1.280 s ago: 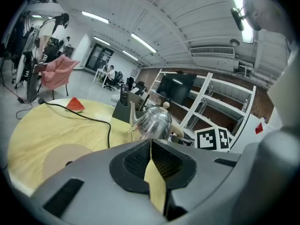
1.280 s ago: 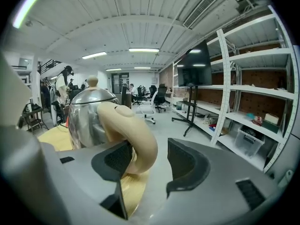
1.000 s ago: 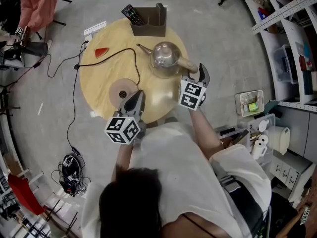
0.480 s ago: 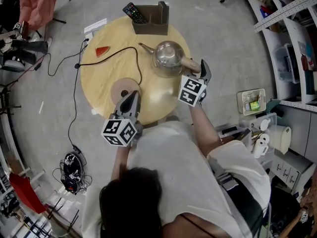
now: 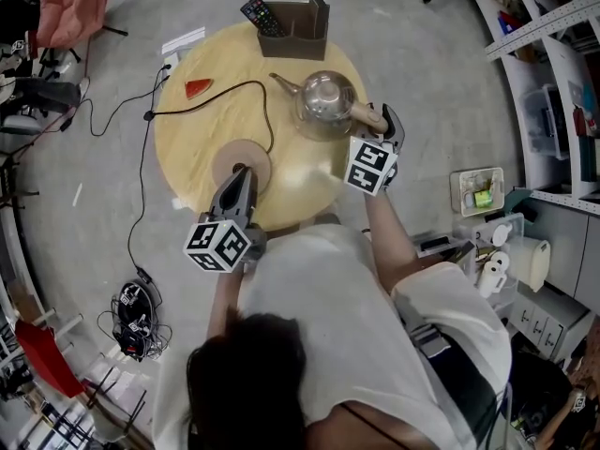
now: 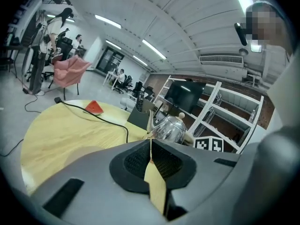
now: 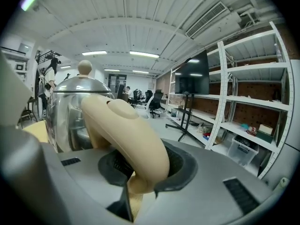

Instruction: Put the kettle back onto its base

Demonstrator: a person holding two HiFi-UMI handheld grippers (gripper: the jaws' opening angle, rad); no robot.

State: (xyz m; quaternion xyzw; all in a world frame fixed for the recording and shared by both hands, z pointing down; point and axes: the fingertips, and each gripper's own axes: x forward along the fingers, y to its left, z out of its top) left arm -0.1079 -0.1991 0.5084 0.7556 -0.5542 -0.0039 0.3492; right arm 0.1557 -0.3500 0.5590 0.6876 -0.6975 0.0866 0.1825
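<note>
Round pale-wood tabletop [image 5: 187, 143] on grey concrete. At its near edge the left gripper [image 5: 241, 172] has its fingers [image 6: 133, 163] pressed together on nothing, tips over the tan disc base [image 5: 225, 162]. At the right edge the right gripper [image 5: 383, 125] has fingers [image 7: 178, 172] that have just been closing and now clamp the cream handle [image 7: 126, 130] of the kettle [image 5: 326, 101]. The kettle is mirror-bright steel with a knobbed lid and thin spout, well apart from the base. Black-and-white square markers cover both cubes.

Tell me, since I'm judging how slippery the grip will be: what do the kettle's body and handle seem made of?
Kettle body: polished metal, probably stainless steel, since it mirrors the room. Handle: smooth, matte cream plastic by the look, with no grain or glare; possibly resin.
</note>
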